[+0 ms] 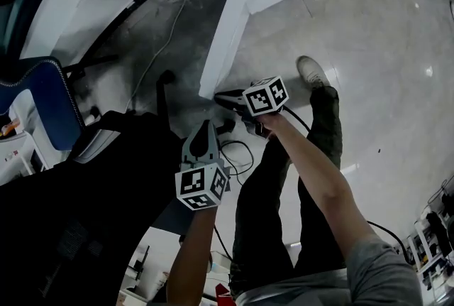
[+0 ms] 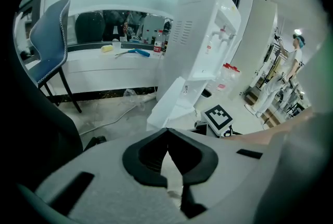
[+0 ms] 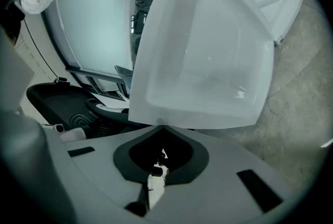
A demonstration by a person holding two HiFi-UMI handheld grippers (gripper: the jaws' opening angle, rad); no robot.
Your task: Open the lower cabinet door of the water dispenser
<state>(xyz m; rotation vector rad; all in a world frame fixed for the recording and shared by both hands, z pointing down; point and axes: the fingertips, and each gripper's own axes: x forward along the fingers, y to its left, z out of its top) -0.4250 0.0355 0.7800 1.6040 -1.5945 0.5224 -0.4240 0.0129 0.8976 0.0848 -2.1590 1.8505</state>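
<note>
Right gripper (image 3: pixel 158 127) jaws together, tips against open cabinet door (image 3: pixel 208 51) edge; left gripper (image 2: pixel 167 131) jaws together, empty.

Head view: heavy fisheye, straight edges bowed, corners dark. Glossy pale grey floor (image 1: pixel 397 120) bright, small white glints at right; lower left quarter near black, detail lost.
Left gripper view: round vignette, cool bluish cast; tall white water dispenser (image 2: pixel 208 36) evenly lit, rim soft.
Right gripper view: white plastic cabinet door (image 3: pixel 203 46) close, washed out, faint glare patch; left side underexposed.
</note>
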